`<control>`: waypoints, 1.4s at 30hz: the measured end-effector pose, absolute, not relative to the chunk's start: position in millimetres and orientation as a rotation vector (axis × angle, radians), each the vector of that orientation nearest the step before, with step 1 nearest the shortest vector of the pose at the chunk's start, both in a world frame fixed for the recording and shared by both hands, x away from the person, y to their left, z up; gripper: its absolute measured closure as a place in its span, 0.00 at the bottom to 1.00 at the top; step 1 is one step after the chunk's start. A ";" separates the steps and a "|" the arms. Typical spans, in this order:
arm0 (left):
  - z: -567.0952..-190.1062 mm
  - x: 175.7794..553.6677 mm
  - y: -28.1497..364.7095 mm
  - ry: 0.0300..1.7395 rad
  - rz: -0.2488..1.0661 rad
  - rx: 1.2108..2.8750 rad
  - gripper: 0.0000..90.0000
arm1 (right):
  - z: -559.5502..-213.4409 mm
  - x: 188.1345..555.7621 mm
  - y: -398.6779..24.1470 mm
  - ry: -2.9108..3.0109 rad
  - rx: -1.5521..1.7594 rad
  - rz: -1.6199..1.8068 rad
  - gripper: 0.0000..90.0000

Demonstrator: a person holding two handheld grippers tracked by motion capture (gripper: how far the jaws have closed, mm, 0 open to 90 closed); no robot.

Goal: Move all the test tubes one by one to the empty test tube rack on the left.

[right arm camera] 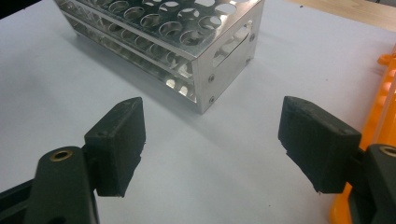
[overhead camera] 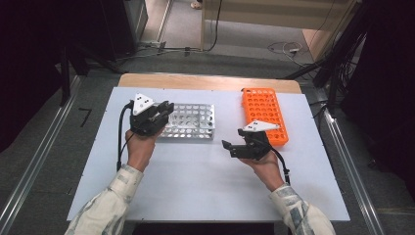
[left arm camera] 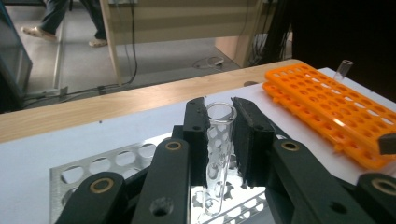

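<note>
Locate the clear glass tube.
In the left gripper view the glass tube stands upright, clamped in the left tongs above the metal rack.

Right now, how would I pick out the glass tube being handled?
Start at the white table and find the metal rack on its left half. Over that rack's near-left corner, the left hand-held gripper pinches an upright clear test tube. Another tube stands in the orange rack; this one is clamped between black jaws.
</note>
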State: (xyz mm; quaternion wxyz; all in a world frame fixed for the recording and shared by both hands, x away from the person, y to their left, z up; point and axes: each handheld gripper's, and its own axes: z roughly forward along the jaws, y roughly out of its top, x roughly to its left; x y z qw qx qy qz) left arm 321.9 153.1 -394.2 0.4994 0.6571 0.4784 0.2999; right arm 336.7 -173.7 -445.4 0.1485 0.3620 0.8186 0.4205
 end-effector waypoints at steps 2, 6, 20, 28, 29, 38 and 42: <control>-394.3 323.1 156.9 1.170 0.741 1.584 0.84 | -445.2 336.3 -173.4 2.351 1.045 1.213 0.24; -395.8 325.1 161.5 1.185 0.776 1.582 0.84 | -445.3 336.7 -173.8 2.353 1.040 1.211 0.24; -417.5 327.0 157.4 1.183 0.818 1.621 0.84 | -445.4 336.2 -173.4 2.353 1.035 1.212 0.24; -436.5 327.2 154.3 1.204 0.821 1.648 0.83 | -446.0 336.1 -172.7 2.358 1.031 1.207 0.24; -437.5 327.1 154.2 1.205 0.821 1.655 0.83 | -446.1 336.1 -172.7 2.358 1.030 1.205 0.24; -436.1 324.2 151.6 1.195 0.800 1.650 0.74 | -445.9 336.2 -173.2 2.352 1.032 1.203 0.24; -433.1 319.2 150.0 1.183 0.777 1.634 0.67 | -445.9 337.5 -175.3 2.336 1.045 1.192 0.25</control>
